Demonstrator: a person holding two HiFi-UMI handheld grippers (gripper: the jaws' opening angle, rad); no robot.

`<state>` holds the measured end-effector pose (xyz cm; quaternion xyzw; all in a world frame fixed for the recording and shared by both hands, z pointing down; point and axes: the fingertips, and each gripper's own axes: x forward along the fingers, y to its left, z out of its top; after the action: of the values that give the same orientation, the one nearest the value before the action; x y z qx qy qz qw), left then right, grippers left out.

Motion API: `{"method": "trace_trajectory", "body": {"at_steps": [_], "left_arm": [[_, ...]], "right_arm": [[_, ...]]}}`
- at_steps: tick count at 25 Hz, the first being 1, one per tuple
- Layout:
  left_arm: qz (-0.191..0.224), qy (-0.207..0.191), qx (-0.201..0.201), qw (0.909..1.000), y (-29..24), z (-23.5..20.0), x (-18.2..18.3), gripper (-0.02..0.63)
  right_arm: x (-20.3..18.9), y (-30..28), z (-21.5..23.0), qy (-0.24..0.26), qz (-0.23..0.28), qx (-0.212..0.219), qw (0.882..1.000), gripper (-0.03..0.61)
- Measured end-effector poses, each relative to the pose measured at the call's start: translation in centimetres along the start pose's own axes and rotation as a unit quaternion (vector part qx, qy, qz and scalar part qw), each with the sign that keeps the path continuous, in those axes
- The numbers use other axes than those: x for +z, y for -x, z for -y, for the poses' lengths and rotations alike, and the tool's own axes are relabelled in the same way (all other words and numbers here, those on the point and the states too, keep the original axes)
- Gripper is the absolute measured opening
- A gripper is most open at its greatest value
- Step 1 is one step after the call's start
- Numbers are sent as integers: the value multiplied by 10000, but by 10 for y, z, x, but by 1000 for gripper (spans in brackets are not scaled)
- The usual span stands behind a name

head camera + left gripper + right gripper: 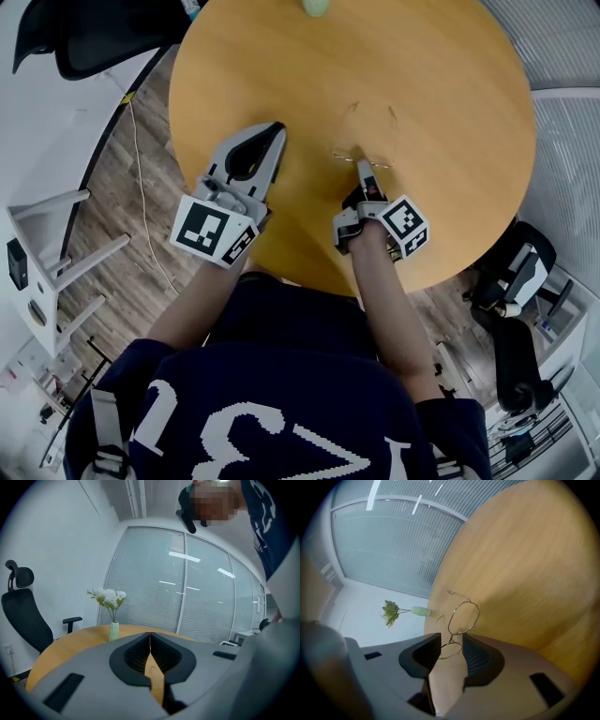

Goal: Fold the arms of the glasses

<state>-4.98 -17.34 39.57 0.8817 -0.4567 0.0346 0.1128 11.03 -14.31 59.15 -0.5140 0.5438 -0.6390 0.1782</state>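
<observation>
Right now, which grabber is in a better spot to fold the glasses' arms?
Probably the right. The right gripper has its jaws apart with part of the glasses between them. The left gripper is shut and empty, off to one side, and its view doesn't show the glasses.

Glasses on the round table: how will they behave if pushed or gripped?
The glasses have thin wire rims, so they are probably very light and easily bent; grip gently. On the smooth wooden table they would likely slide rather than roll. The slim arms may flex before the frame moves.
</observation>
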Motion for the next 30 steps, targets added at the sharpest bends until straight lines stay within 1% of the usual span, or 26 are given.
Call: {"method": "trace_trajectory", "body": {"at_steps": [2, 4, 5, 7, 10, 12, 17, 22, 25, 28, 30], "left_arm": [[-12, -2, 28, 10000, 0, 1, -1, 15], [-23, -3, 39, 10000, -1, 2, -2, 15], [-30, -4, 40, 10000, -1, 2, -2, 15], [-40, -5, 45, 10000, 0, 2, -3, 15], [-44, 9, 57, 10000, 2, 0, -4, 15], [-34, 15, 60, 10000, 2, 0, -4, 15], [51, -32, 88, 9999, 4, -7, 4, 15], [191, -122, 123, 9997, 10, -12, 19, 15], [241, -184, 100, 9995, 12, -10, 26, 15], [197, -199, -96, 9996, 6, 4, 25, 15], [43, -140, -359, 9992, 2, 16, 17, 17]], "right_arm": [[2, -1, 5, -155, 14, -59, 9999, 158], [4, -1, 8, -174, 57, -104, 9998, 130], [6, -2, 8, -135, 75, -117, 9998, 110], [6, -3, 8, -25, 80, -131, 9999, 98], [6, -4, 6, 126, 43, -130, 9998, 34], [6, -4, 3, 216, 18, -52, 9998, 32], [9, -2, -14, 342, 16, 323, 9989, 31], [18, 4, -52, 521, 105, 1071, 9928, 31], [25, 8, -68, 718, 117, 1205, 9900, 31], [31, 13, -86, 880, 144, 1374, 9865, 31], [29, 16, -99, 1034, 164, 1503, 9831, 31]]}}
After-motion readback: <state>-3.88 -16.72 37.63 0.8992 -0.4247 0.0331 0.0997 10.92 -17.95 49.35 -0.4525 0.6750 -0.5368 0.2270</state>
